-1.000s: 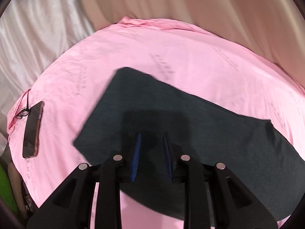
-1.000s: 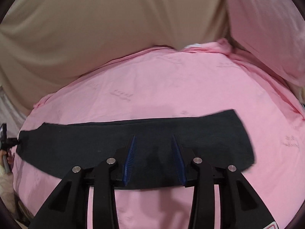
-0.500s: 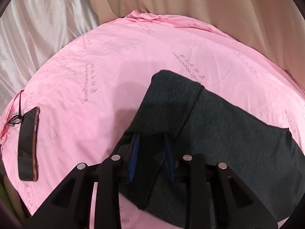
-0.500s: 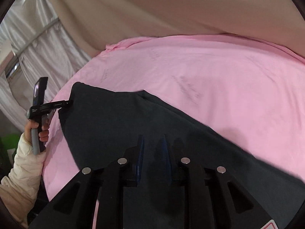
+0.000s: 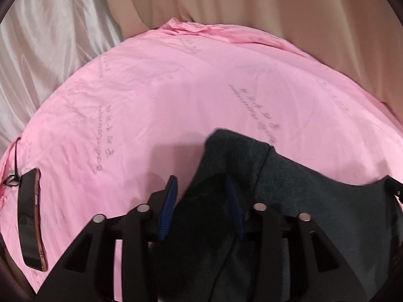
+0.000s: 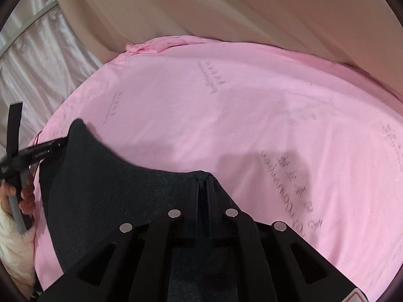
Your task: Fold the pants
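Note:
Dark grey pants [image 5: 314,201] lie folded over on a pink sheet [image 5: 176,100]. My left gripper [image 5: 200,177] straddles the folded end. Its jaws are opening: the left blue pad [image 5: 168,201] stands clear of the cloth, while the right one rests on it. In the right wrist view the pants [image 6: 113,188] spread left from my right gripper [image 6: 201,178], which is shut on their far edge. My left gripper [image 6: 54,147] shows there at the cloth's left corner, held by a hand [image 6: 25,201].
A phone [image 5: 31,219] with a cord lies at the sheet's left edge. Beige curtain [image 5: 252,5] hangs behind the bed and white satin fabric [image 5: 50,37] hangs to the left. Bare pink sheet [image 6: 252,100] stretches beyond the pants.
My right gripper swung left across the bed with the pants' end and closed on the edge. The pants now lie doubled over. My left gripper's jaws have widened.

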Demonstrator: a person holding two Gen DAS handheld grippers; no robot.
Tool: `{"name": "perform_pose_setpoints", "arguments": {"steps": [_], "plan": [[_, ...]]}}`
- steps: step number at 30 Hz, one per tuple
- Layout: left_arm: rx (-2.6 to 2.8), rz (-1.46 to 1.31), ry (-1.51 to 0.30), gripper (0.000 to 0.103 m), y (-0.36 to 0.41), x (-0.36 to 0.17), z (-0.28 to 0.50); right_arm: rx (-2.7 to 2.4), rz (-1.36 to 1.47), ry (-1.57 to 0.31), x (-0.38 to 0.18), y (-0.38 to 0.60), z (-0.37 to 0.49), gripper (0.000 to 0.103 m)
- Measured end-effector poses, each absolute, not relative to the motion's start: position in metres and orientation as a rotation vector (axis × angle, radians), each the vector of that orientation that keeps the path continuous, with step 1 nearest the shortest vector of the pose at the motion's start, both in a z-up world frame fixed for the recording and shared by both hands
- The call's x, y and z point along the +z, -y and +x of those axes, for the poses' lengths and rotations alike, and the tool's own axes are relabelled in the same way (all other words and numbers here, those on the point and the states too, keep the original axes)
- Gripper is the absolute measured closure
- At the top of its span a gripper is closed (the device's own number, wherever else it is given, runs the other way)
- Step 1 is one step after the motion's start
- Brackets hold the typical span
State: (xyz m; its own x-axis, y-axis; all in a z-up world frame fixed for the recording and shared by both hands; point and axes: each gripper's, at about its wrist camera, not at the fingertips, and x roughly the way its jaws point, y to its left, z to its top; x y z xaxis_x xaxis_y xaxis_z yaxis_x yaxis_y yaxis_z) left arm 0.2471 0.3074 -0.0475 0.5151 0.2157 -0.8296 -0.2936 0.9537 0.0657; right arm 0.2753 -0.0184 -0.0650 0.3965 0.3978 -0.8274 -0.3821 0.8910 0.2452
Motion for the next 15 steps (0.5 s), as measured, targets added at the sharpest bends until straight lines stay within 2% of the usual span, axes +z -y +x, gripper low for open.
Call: {"name": "perform_pose_setpoints", "arguments": {"steps": [1,3,9,13,15], "plan": [[0.336,-0.068,-0.981,0.042,-0.307,-0.049,0.249,0.502,0.031,-1.039,-0.067,0.02,0.278,0.098],[0.395,-0.034,-0.97,0.034,-0.31,-0.049,0.252,0.514,0.061,-1.042,-0.06,0.026,0.276,0.097],[0.366,-0.092,-0.895,0.036,-0.32,-0.005,0.207,0.484,0.055,-0.914,-0.007,0.072,0.209,0.09],[0.333,-0.108,-0.875,0.036,-0.321,0.012,0.152,0.517,-0.001,-0.939,-0.013,0.083,0.143,0.09],[0.32,-0.129,-0.913,0.036,-0.322,0.003,0.138,0.543,0.011,-0.942,-0.019,0.083,0.117,0.085]]}}
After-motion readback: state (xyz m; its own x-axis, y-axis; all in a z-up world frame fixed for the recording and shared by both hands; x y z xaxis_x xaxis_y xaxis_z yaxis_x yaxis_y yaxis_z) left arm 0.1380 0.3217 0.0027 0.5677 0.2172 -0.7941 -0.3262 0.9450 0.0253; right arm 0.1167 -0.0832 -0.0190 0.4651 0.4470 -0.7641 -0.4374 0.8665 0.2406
